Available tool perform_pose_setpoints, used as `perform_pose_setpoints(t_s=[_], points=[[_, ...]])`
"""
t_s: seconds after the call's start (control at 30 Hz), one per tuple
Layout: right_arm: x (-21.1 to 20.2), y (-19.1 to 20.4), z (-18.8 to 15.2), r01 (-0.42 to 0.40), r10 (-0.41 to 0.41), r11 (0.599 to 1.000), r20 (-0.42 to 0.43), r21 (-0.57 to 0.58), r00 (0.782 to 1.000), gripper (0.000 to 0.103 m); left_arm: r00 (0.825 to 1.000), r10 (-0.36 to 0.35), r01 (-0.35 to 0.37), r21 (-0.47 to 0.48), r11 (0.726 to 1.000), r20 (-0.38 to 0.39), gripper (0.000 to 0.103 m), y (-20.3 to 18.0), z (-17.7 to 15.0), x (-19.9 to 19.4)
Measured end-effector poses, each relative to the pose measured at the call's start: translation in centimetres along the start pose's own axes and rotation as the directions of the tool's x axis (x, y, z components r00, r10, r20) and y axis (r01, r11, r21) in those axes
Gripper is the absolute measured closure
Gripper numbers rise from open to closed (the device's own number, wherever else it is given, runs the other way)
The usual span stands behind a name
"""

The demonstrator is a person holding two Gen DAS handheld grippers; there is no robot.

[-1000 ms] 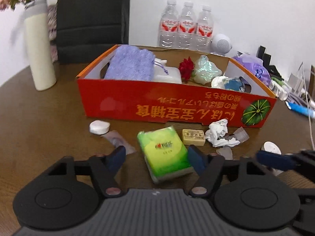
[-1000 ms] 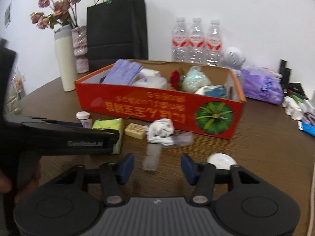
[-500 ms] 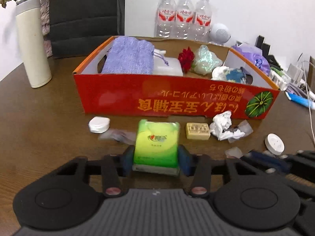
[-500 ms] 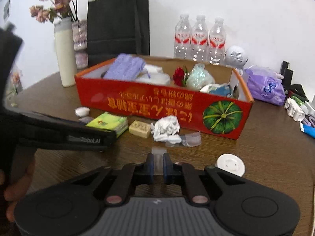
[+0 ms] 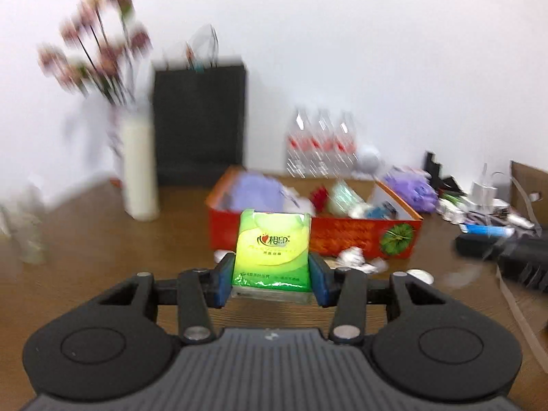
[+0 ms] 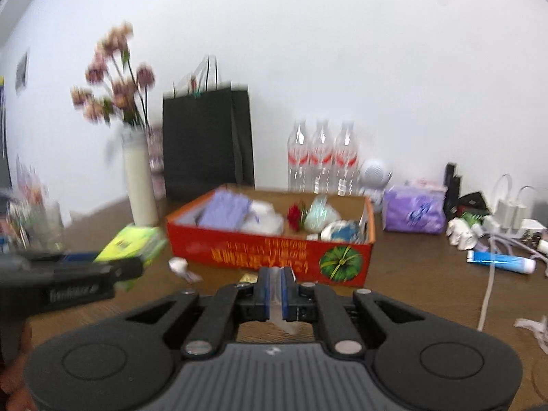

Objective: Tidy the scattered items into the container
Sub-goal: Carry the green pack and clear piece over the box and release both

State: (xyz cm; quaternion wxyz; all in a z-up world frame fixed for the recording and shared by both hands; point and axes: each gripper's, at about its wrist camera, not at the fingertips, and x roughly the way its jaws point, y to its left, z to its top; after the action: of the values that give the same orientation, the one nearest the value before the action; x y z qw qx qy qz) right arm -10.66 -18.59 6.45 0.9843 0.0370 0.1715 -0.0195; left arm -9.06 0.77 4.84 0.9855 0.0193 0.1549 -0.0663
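My left gripper is shut on a green tissue pack and holds it above the table, in front of the red cardboard box. The pack also shows in the right wrist view, left of the box. My right gripper is shut on a small clear plastic wrapper, lifted off the table. The box holds a purple pouch, a red flower and other items. A crumpled white tissue, a small white lid and a yellow block lie before the box.
A white vase with flowers, a black paper bag and three water bottles stand behind the box. A purple tissue pack, chargers, cables and a blue tube crowd the right. A round white cap lies on the table.
Both grippers rose from the table and tilted up. The left lifted the green tissue pack, the right lifted the clear wrapper it closed on.
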Motion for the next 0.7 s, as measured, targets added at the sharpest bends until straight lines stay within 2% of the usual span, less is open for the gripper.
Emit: perform_pose_setpoints(t_s=[0.07,0.23,0.4,0.53,0.7], points=[[-2.1,0.2,-0.8,-0.001,0.001,1.0,0.023,0.006,1.0,0.098,0.998,0.025,-0.028,0.039,0.999,0.059,0.057,-0.4,-1.5,-2.5],[-5.2,1.5,-3.7,0.007,-0.007,1.0,0.029,0.027,1.0,0.098,0.997,0.004,-0.003,-0.017,1.0,0.075,0.057,-0.7,-4.1,-7.7],[-8.0,3.3,-7.3,0.016,-0.017,1.0,0.058,0.013,0.998,0.097,0.991,0.007,-0.007,0.005,1.0,0.13,0.057,-1.5,-6.7,-12.0],[-9.3,4.2,-9.1,-0.009,0.007,0.999,0.057,0.034,0.998,0.097,0.994,-0.019,0.018,0.018,1.0,0.111,0.057,-1.7,-7.5,-12.4],[-9.7,4.8,-8.6,-0.009,0.005,0.999,0.091,0.04,0.996,0.097,0.991,-0.02,0.02,0.006,1.0,0.135,0.057,-1.5,-6.5,-11.7]])
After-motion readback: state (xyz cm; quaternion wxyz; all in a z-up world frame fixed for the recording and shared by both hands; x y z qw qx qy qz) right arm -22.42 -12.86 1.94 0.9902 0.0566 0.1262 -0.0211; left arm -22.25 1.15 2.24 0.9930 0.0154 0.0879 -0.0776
